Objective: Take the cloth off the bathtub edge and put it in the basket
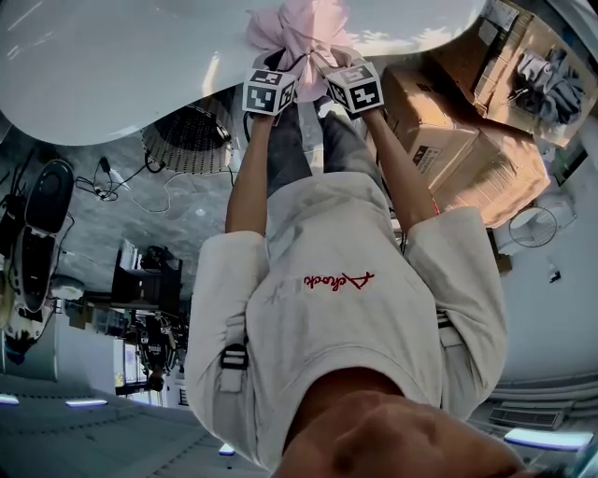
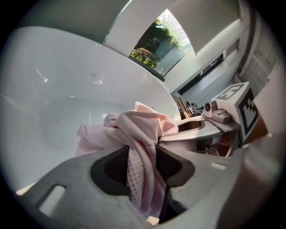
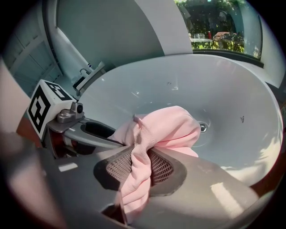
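Looking down past your own chest, you have the white bathtub (image 1: 140, 56) filling the top of the head view. Its basin is bare and glossy, with the drain (image 3: 203, 127) showing at the bottom in the right gripper view. On your right side stand stacked cardboard boxes (image 1: 448, 140); the farthest one is open and holds something grey and crumpled that you cannot identify from here. On your left side, on the floor just beside the tub, sits the round dark basket (image 1: 192, 140). What lies inside it cannot be made out.

Between your two outstretched arms the pink cloth (image 1: 299, 23) is bunched up at the tub's near rim, well apart from the basket. Whether it touches the rim is unclear.

Your left gripper (image 2: 143, 165) is clenched on one fold of the cloth, with waffle-textured fabric squeezed between the dark pads (image 2: 111, 167) and trailing down past them. Your right gripper (image 3: 136, 167) is likewise clamped on another fold, just beside the left, both marker cubes close together.
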### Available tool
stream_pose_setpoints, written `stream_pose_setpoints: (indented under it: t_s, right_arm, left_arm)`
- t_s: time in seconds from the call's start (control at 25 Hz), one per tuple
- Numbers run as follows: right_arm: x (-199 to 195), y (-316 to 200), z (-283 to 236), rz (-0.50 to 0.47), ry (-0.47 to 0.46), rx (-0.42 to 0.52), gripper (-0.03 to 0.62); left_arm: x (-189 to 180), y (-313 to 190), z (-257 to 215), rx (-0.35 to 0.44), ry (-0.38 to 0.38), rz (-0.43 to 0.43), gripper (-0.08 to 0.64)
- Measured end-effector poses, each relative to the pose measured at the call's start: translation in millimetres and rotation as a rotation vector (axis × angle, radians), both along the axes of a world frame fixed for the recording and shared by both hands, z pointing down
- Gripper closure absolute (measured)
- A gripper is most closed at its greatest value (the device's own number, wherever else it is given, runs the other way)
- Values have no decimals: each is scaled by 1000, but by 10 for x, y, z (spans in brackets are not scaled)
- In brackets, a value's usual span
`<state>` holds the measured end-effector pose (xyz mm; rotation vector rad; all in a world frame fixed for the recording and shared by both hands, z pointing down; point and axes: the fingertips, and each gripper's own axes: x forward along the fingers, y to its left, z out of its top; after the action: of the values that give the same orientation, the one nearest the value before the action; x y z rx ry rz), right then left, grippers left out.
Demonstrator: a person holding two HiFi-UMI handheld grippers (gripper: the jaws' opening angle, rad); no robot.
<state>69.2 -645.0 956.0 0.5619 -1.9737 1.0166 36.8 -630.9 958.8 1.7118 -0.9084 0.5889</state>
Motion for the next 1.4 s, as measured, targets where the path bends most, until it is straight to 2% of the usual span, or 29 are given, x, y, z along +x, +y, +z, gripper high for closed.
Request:
stream_pose_setpoints:
  t_s: [0.2, 0.44, 0.68, 0.96, 1.4]
  right_arm:
    - [-49, -8, -78, 6, -32, 15, 514]
    - [-99, -60, -245, 25, -58, 45, 515]
    - [-141, -217, -506, 20, -94, 94, 517]
    - [-284, -576, -1027, 37, -154, 196, 518]
    - [-649, -1219, -2219, 13, -278, 411, 520]
  left_arm:
    - [-9, -20, -80, 54, 1, -21, 433]
    - [-33, -39, -204, 73, 9, -49, 440]
    - [-55, -201, -449, 134, 31, -69, 443]
    - [-188, -571, -958, 258, 31, -109, 448]
    - [-536, -1245, -2091, 499, 11, -181, 448]
